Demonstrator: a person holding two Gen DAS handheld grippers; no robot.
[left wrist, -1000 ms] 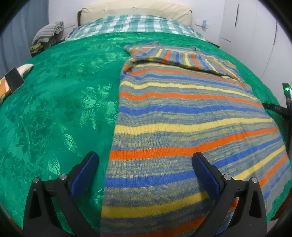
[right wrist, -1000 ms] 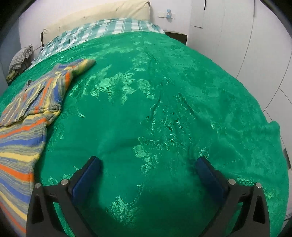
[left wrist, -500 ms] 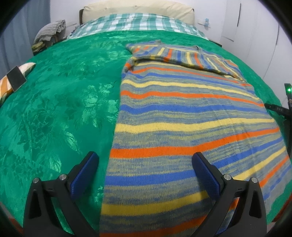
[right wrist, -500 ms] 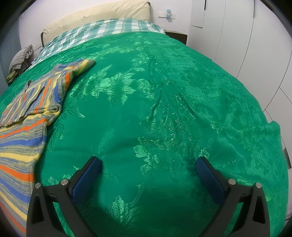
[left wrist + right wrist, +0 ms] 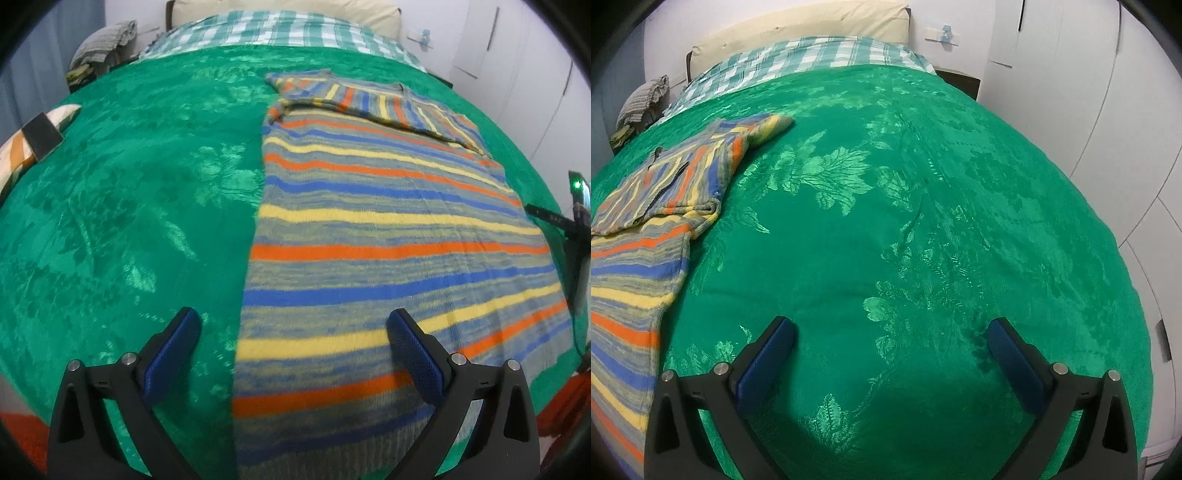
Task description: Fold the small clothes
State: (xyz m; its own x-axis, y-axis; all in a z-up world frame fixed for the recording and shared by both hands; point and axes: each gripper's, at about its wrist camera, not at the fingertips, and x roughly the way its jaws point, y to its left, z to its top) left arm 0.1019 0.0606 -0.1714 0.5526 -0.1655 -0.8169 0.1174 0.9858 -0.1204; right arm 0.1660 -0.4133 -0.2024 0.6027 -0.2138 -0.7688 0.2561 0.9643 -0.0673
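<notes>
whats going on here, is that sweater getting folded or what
A person holds two claws over a bed with a green floral bedspread. The striped knit sweater lies flat with its sleeves folded across the chest. The left claw hangs open over its near hem; the right claw is open above bare bedspread. Neither grips anything.
</notes>
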